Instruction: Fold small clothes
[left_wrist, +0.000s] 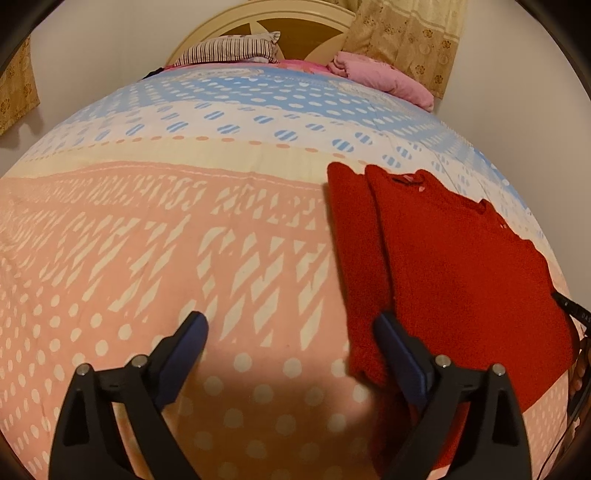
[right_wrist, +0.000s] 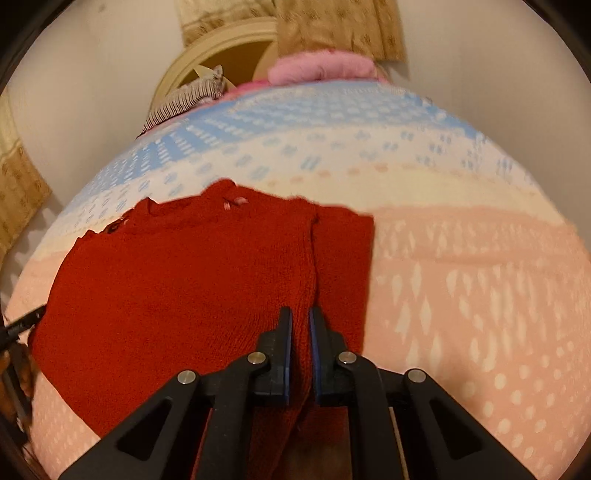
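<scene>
a red knitted sweater lies flat on the bed's quilt, over where the pink patterned part of the quilt gives way to the pale and blue bands. one sleeve is folded in alongside the body, making a long narrow strip with a seam-like groove between the two.

the right gripper sits right over that groove at the near end of the sweater. its blue-padded fingers are drawn almost together, with a ridge of red knit standing up in the narrow slot between them, so it looks clamped on the sweater's fabric.

the left gripper is spread wide. one finger rests over the near end of the folded sleeve strip, though whether it actually touches the knit is hard to say; the other hangs above bare pink quilt well off to the side. nothing is pinched between them, only the sleeve's edge and open quilt lie in the gap.

seen from the left wrist, the sweater lies to the right of the gripper and stretches away toward the headboard. at the head of the bed there is a striped pillow and a bundled pink blanket, well apart from the sweater. a patterned curtain hangs behind them.
</scene>
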